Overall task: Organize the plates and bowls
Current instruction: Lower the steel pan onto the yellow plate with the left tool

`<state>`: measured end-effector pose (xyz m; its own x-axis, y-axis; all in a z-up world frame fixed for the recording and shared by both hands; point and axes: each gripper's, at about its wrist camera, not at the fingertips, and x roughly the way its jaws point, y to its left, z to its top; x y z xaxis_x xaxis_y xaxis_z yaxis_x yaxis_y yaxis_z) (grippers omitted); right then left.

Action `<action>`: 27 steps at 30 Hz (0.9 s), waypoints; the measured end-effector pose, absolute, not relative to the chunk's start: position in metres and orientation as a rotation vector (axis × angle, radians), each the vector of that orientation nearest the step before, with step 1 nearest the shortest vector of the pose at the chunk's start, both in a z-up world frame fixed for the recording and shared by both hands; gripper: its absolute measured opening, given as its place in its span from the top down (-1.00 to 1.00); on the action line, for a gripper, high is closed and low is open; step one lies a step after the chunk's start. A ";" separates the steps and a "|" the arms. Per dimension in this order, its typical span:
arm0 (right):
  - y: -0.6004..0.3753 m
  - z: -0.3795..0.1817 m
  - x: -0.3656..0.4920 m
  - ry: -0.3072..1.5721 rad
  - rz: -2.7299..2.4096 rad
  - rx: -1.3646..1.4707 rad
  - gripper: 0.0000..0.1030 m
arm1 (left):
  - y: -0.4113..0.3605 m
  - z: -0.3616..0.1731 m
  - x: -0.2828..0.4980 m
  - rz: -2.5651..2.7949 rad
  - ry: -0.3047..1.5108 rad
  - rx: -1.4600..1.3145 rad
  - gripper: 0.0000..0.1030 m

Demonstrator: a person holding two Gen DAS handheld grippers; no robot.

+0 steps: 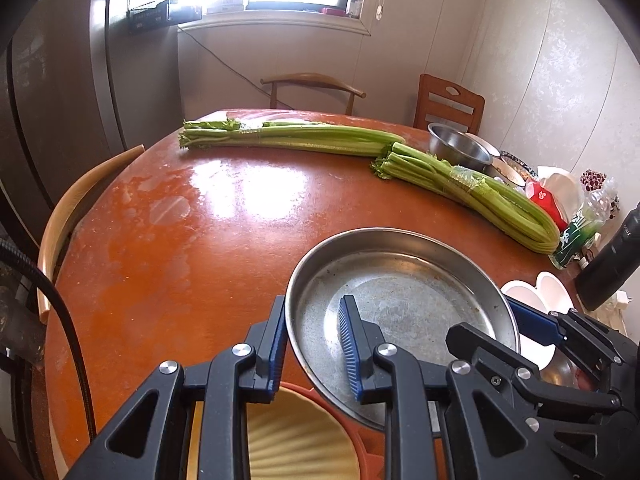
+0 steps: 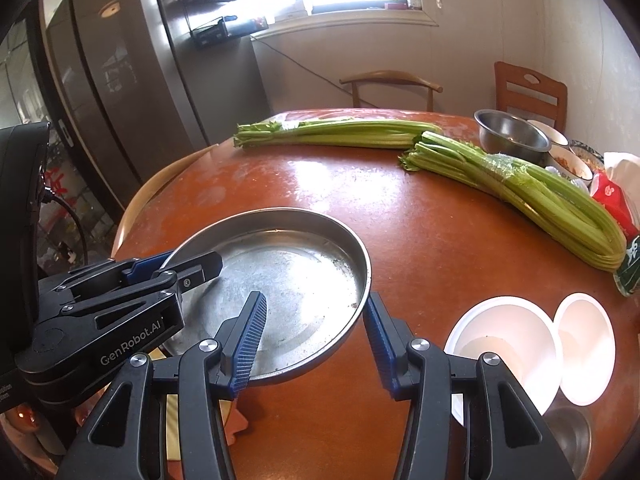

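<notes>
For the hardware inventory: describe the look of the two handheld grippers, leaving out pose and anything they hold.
Both the left gripper and right gripper are black, angular linkage frames with triangular cut-outs and round silver pivot bolts. The jaws carry ribbed blue pads. In the right wrist view the left gripper's body bears white lettering, "GenRobot.AI". A black cable runs beside the left gripper.

"GenRobot.AI" in white on the left tool's black body
</notes>
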<state>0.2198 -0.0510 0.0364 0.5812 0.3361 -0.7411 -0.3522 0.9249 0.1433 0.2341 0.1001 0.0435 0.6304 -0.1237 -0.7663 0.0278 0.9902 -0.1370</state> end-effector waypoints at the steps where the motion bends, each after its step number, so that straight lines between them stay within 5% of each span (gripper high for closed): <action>1: -0.050 0.038 0.217 0.858 0.407 -0.023 -0.02 | 0.102 0.046 0.230 -0.084 0.879 -0.117 0.52; 27: 0.006 0.041 0.139 0.844 0.543 -0.106 -0.02 | 0.158 0.063 0.137 0.016 0.837 -0.141 0.51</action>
<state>0.1391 0.0058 0.0411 0.5381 0.4139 -0.7343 -0.4963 0.8597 0.1208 0.1368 0.1577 0.0628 0.6705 -0.0416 -0.7408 -0.0698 0.9905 -0.1188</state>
